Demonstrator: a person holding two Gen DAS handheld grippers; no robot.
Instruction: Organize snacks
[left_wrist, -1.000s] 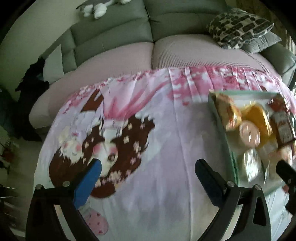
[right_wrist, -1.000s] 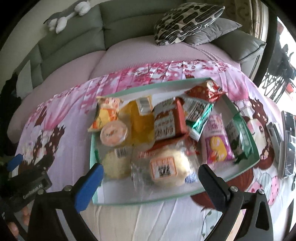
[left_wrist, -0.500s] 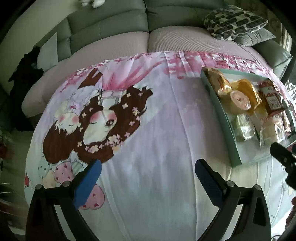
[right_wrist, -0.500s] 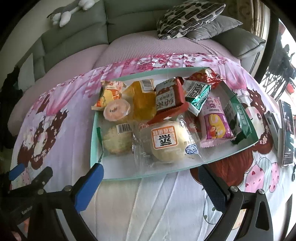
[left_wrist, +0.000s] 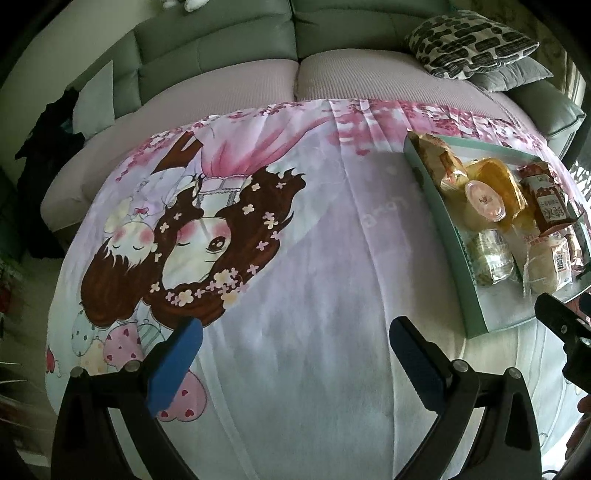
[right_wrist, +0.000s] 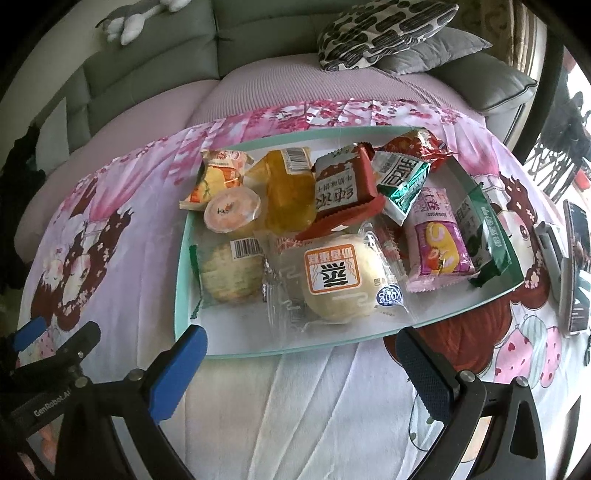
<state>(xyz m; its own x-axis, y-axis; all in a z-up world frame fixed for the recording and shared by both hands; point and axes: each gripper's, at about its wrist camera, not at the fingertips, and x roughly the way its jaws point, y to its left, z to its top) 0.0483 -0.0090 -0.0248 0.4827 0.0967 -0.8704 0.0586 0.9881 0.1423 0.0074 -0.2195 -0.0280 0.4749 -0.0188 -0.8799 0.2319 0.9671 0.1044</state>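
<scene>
From the left wrist camera, I saw my left gripper (left_wrist: 291, 343) held with its blue pads wide apart and nothing between them, over a bare stretch of the cartoon-print cloth (left_wrist: 314, 258). That cloth ran unobstructed ahead to its far edge, where it met the pink sofa seat (left_wrist: 240, 81). The mint-green tray (left_wrist: 448, 236) lay off to the right, its long left wall turned toward me, with snacks piled inside. A black tip of the other tool (left_wrist: 557, 314) poked in at the right edge, just beside the tray's near corner.

From the right wrist camera, my right gripper (right_wrist: 301, 358) also stood spread and empty, both pads just short of the tray's near rim (right_wrist: 280, 352). The steamed bun packet (right_wrist: 340, 277) lay closest to me inside, the round cracker pack (right_wrist: 229, 273) to its left, the jelly cup (right_wrist: 232, 212) behind that, and the pink wafer packet (right_wrist: 437, 236) toward the right wall. Open cloth lay between me and the rim. The left gripper (right_wrist: 48, 336) sat low at the left, clear of the tray. Phones (right_wrist: 570, 266) lined the cloth's right edge.
</scene>
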